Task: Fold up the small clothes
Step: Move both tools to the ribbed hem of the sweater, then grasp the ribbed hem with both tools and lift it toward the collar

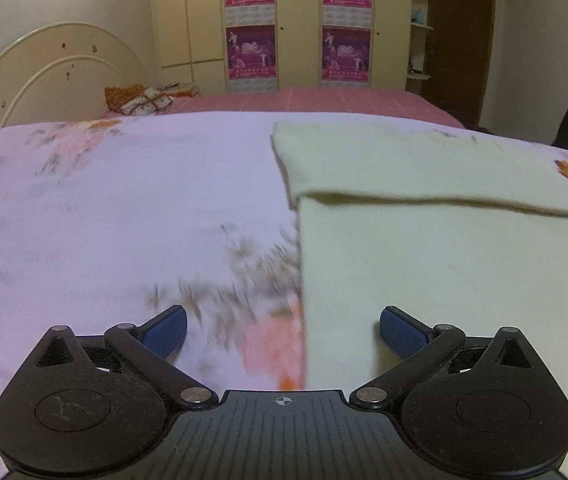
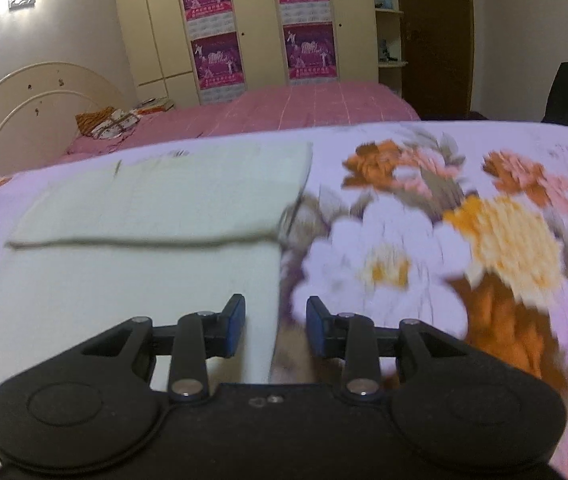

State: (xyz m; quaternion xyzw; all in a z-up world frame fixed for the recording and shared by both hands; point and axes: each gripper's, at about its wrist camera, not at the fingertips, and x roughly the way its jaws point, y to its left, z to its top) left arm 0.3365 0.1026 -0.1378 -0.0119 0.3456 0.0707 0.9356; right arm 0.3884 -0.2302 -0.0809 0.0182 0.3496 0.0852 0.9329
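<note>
Garment: a cream cloth [image 1: 443,264] lay flat on the floral sheet [image 1: 104,208], its far part folded back over itself so that a folded edge ran across it.
Left gripper [image 1: 283,332]: its jaws stood spread wide and empty above the cloth's left edge; one blue pad [image 1: 401,334] was over the cream cloth, the other over the sheet beside it. Nothing was clamped.
Right gripper [image 2: 275,326]: its jaws were part-way apart and straddled the cloth's right edge, one pad over the cloth and one over the sheet's flower print. The cloth's edge appeared to lie loose between the blue pads [image 2: 234,320]; neither pressed on it.
Beyond the cloth: a pink bed [image 1: 323,100] with a cream headboard [image 1: 56,76], patterned pillows [image 1: 140,98] near it, and a wardrobe [image 1: 299,24] bearing purple posters behind.
</note>
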